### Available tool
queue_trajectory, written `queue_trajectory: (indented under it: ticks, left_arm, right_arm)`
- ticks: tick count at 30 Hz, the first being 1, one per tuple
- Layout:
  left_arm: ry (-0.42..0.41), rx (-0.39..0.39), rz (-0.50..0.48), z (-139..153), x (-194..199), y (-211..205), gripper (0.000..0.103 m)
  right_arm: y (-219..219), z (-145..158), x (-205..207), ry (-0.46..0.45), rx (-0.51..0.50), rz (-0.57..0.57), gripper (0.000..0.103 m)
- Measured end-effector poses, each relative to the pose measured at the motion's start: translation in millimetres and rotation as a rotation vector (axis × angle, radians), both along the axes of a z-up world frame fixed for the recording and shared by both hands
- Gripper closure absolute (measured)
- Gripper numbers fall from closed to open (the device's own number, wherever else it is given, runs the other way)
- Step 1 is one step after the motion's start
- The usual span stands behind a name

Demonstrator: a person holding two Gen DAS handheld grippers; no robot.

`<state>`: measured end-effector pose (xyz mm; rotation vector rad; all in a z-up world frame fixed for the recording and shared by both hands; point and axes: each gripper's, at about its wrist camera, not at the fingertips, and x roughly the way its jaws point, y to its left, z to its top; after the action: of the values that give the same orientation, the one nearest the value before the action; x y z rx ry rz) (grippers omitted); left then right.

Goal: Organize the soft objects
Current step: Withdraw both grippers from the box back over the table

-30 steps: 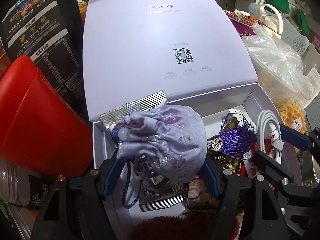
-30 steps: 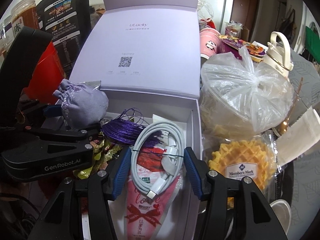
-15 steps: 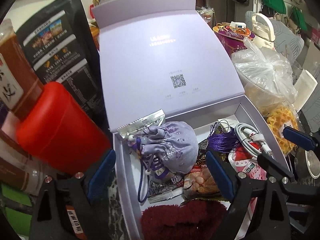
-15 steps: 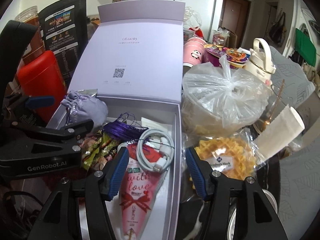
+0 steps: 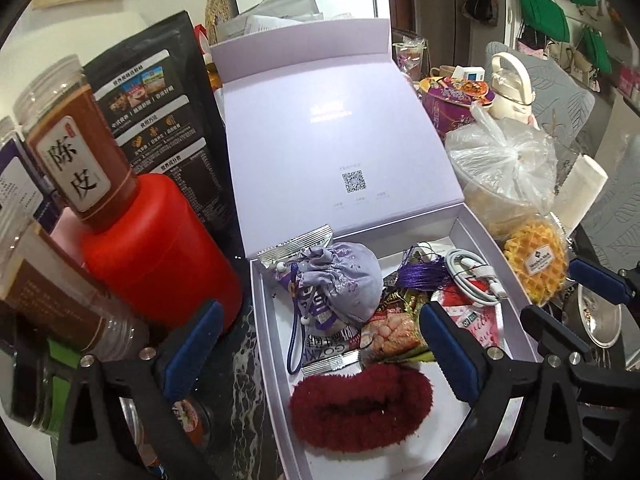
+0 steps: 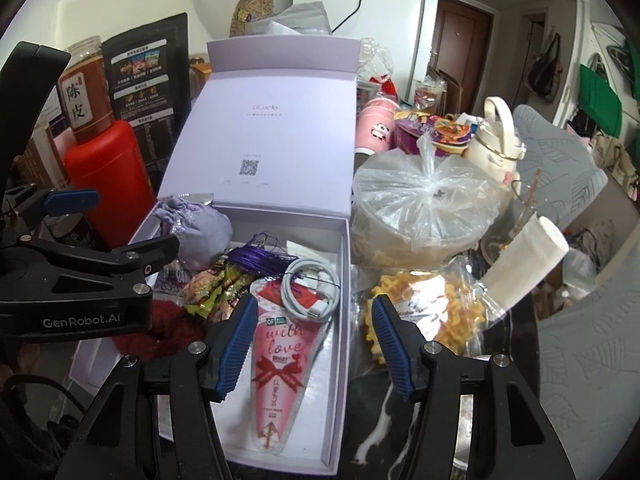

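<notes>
While your left gripper (image 5: 316, 344) hangs above the near left end of the lavender gift box (image 5: 267, 344), its jaws have just been opening and now stand wide apart with nothing between the pads. Beyond its fingertips, in the far left corner of the box, lies the embroidered lilac drawstring pouch (image 5: 344, 276); nearer to the tongs lies the dark red fluffy scrunchie (image 5: 360, 408). Right of the pouch you see a purple tassel (image 5: 420, 274) and a coiled white charging cable (image 5: 474, 276). The raised box lid (image 6: 272, 136) reads "ULucky" above a QR code. Your right gripper (image 6: 316, 344) is parted too, its jaws having just been opening, and holds nothing; just beyond its left pad lies a pink cone-shaped packet (image 6: 280, 364) printed "with love". Past its right pad sits a bag of waffles (image 6: 432, 312) labelled "Member's Mark". Left of the left tongs, a jar (image 5: 76, 140) marked "陈皮" stands on a red canister (image 5: 160, 248). The left gripper body reads "GenRobot.AI".
</notes>
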<state>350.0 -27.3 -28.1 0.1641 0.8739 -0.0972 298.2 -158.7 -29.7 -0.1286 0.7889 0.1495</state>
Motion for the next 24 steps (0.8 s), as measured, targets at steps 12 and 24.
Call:
queue_trajectory:
  ticks: [12,24]
  left_arm:
    - [-0.089,-0.034,-0.011,45.7,-51.8,8.2,0.003]
    - [-0.232,-0.052,-0.025,88.0,-118.9,21.6,0.003]
  right_arm:
    - [5.4,36.6,-43.5,-0.093,0.006,-0.011,0.041]
    - [8.1,72.4,-100.6,-0.202,0.013,-0.038,0.036]
